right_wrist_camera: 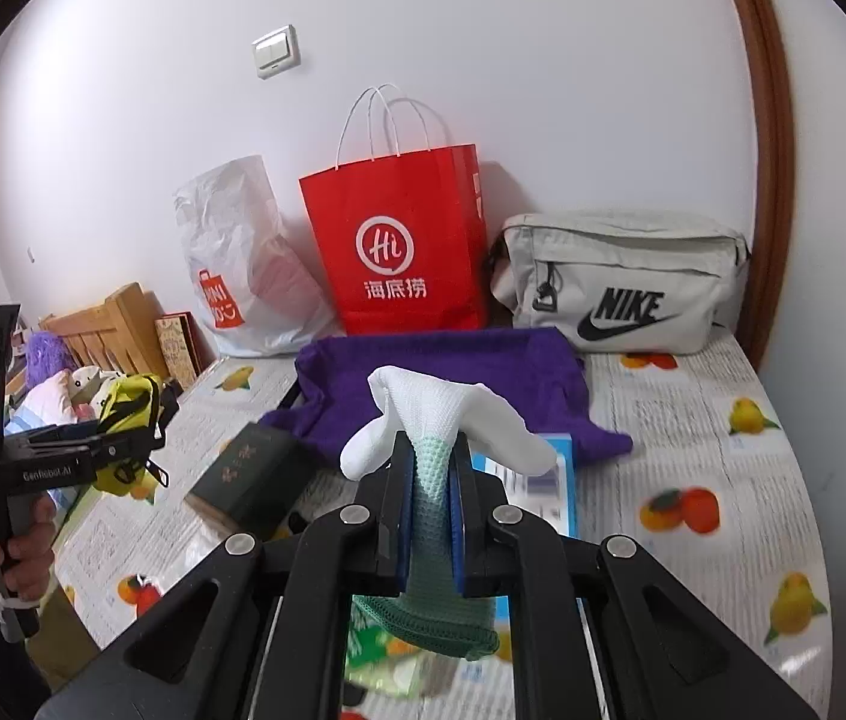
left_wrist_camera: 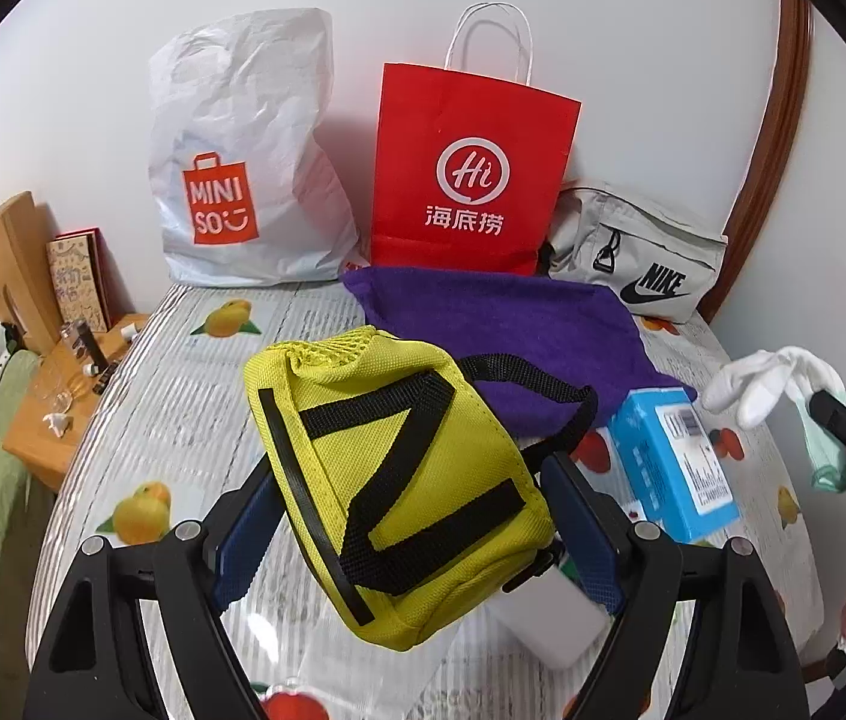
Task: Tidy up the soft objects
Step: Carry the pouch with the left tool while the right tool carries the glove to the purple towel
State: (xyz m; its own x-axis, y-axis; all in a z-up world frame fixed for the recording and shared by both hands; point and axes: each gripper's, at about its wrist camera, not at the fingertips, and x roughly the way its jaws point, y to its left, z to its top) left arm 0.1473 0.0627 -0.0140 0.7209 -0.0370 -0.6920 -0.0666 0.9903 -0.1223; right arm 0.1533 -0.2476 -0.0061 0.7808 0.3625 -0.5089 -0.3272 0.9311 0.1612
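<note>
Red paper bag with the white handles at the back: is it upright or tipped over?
Upright. The red paper bag stands on its base on the table against the wall, its white handles pointing up.

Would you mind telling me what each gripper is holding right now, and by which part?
The left gripper clamps the yellow fabric pouch with black straps across its sides. The right gripper pinches the white and green mesh sock at its green cuff end.
</note>
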